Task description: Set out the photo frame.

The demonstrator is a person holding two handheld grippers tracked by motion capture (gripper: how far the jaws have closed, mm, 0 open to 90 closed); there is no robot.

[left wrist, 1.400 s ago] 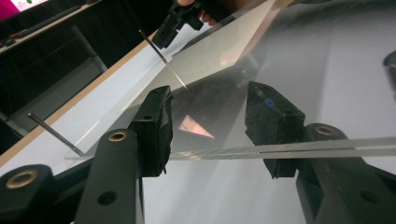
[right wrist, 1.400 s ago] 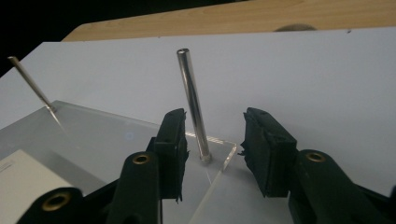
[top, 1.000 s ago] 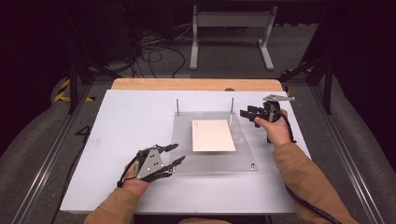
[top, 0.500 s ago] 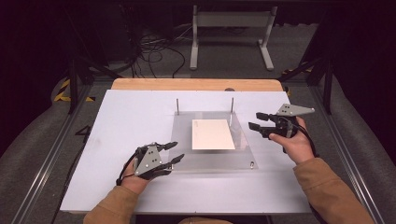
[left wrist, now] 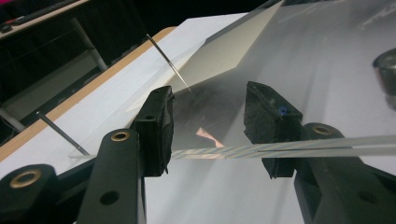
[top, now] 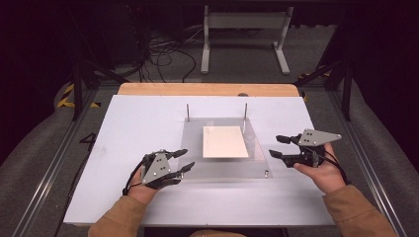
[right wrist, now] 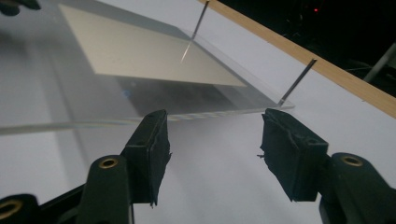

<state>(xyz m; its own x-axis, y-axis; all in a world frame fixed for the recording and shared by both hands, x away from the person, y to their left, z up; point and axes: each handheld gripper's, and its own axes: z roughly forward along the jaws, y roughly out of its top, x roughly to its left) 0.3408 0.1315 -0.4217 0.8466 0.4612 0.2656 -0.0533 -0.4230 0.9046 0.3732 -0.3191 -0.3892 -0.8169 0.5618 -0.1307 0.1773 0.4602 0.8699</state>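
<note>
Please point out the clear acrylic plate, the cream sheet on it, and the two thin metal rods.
clear acrylic plate (top: 257, 167): high view, bare near right part.
cream sheet (top: 225, 141): high view, its middle.
left metal rod (top: 188, 112): high view, mid-shaft.
right metal rod (top: 245, 110): high view, mid-shaft.

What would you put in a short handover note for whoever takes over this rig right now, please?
Left gripper: at the near left edge of the clear plate, jaws open on either side of that edge; the pads don't press it.
Right gripper: jaws open, nothing between them, off the plate's right edge, aimed at it; they have just been opening.
Things: the clear plate lies flat on the white table, two thin metal pins upright at its far edge; a cream sheet rests in its middle.
Done: both grippers brought to the plate.
Left: probably grip both edges; nothing is held yet.
</note>
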